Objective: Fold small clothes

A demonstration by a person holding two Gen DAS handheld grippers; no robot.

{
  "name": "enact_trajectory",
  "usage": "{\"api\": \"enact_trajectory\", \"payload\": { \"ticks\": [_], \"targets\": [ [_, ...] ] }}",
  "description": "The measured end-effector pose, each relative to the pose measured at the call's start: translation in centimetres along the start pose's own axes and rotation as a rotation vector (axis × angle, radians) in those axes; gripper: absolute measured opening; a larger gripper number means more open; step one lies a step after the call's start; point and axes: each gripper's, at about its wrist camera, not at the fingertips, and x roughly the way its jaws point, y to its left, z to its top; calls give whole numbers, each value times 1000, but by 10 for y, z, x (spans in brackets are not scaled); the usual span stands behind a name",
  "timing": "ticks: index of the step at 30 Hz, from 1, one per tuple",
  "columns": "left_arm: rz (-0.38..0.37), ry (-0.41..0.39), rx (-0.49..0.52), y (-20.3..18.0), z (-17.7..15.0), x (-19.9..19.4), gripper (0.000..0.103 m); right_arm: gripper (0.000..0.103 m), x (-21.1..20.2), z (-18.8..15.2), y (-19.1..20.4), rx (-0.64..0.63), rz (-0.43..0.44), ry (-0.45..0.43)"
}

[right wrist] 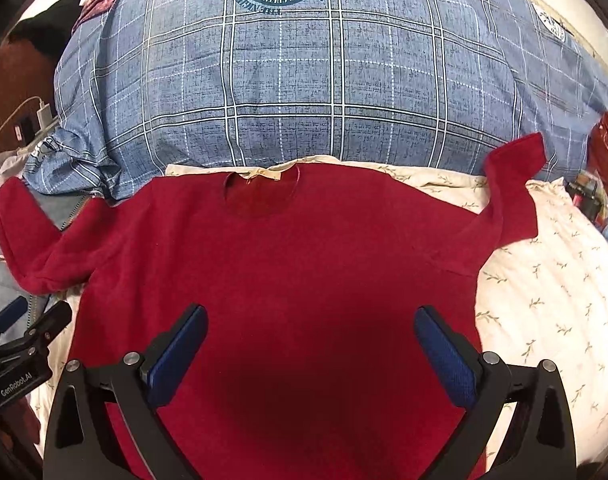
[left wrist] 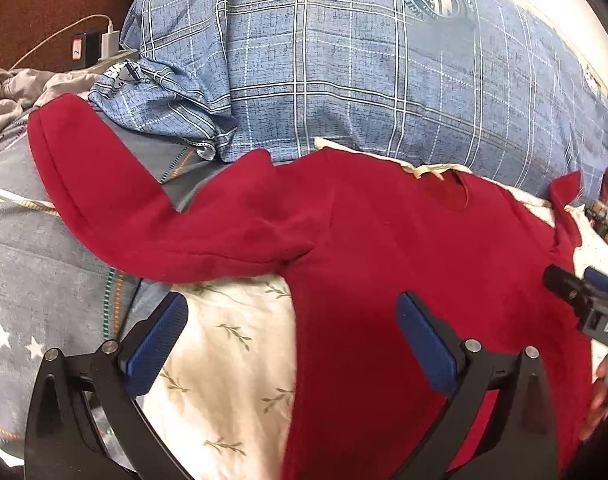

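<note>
A small red long-sleeved sweater [right wrist: 295, 256] lies flat, neck away from me, on a cream leaf-print pillow [right wrist: 544, 280]. Its left sleeve [right wrist: 27, 240] and right sleeve [right wrist: 512, 184] spread out to the sides. My right gripper [right wrist: 310, 320] is open and empty above the sweater's lower body. In the left wrist view the sweater [left wrist: 404, 248] fills the right half, its left sleeve [left wrist: 115, 200] stretching left. My left gripper [left wrist: 289, 312] is open and empty over the sweater's left side edge. The right gripper [left wrist: 584, 300] shows at the right edge.
A blue plaid quilt [right wrist: 324, 80] with a round emblem bulges behind the sweater. A grey star-print sheet [left wrist: 31, 280] lies at left. A charger and cable [left wrist: 103, 40] sit far left. Red and dark items [right wrist: 604, 152] lie at right. The left gripper [right wrist: 19, 340] shows at left.
</note>
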Motion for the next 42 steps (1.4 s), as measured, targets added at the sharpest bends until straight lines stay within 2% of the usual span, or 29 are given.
{"api": "enact_trajectory", "payload": {
  "ticks": [7,14,19,25,32,42],
  "targets": [
    [-15,-13,-33,-11,18,-14,103,103,-2,8,3,13,13,-12],
    [-47,-14,-79,-25,31,-5,103,103,3,16,6,17,28,-7],
    [13,-37,-35,-25,22,8,103,103,10,16,13,4,33,0],
    [44,-31,5,-21,19,17,103,103,22,15,23,7,60,28],
    [54,-16,11,-20,20,24,103,103,30,17,36,-27,51,48],
    [69,-28,-5,-15,24,25,103,103,32,21,33,-19,43,56]
  ]
}}
